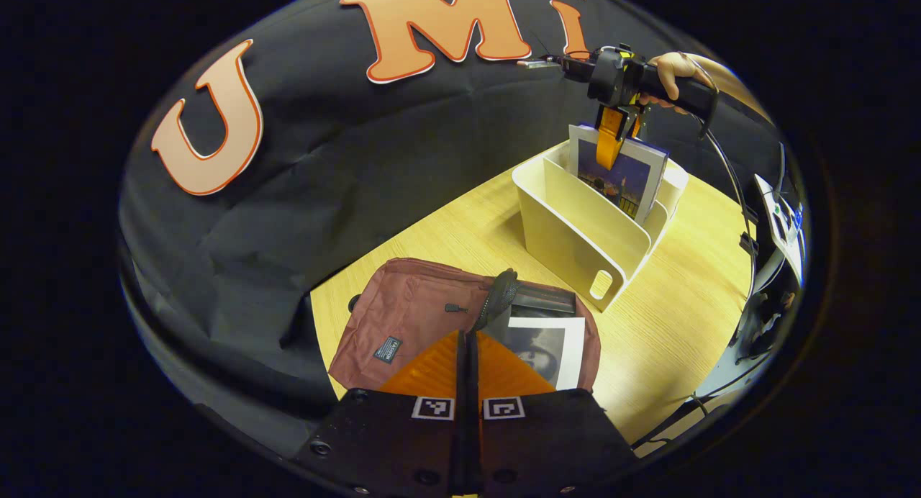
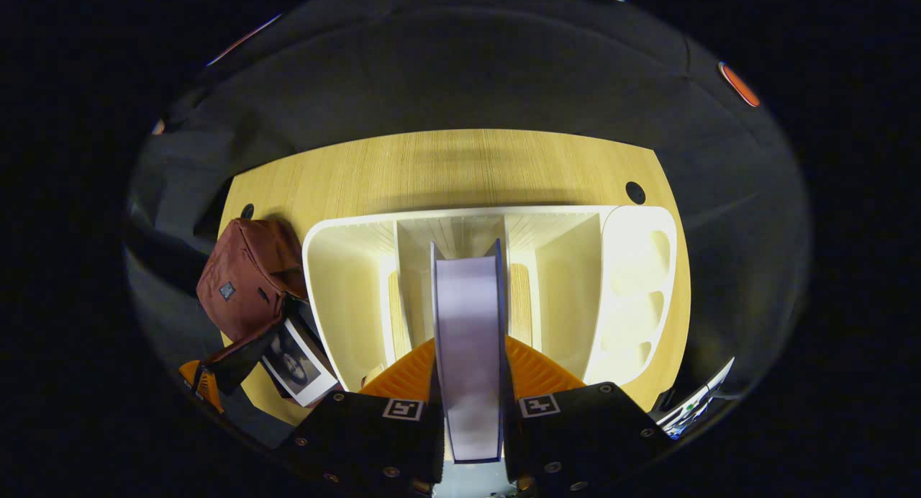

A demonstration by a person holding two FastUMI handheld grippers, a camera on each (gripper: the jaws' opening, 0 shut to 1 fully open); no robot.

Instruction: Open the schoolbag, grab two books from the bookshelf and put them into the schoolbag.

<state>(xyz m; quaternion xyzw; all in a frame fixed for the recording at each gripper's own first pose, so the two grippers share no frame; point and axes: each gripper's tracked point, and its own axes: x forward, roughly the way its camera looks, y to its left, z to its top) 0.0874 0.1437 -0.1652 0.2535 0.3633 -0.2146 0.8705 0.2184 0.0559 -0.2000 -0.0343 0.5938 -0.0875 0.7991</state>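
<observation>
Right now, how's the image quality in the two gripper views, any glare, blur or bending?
Left gripper view: fisheye bends the table edges; the schoolbag and bookshelf are sharp and evenly lit. Right gripper view: the book between the jaws is close, soft and washed out pale; the bookshelf's right wall glares bright, and a soft shadow lies on the table behind it.

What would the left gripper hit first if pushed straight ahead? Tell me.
Most likely the schoolbag, around its open mouth where a book shows. The left gripper, jaws together, points there; depth is hard to judge.
</observation>
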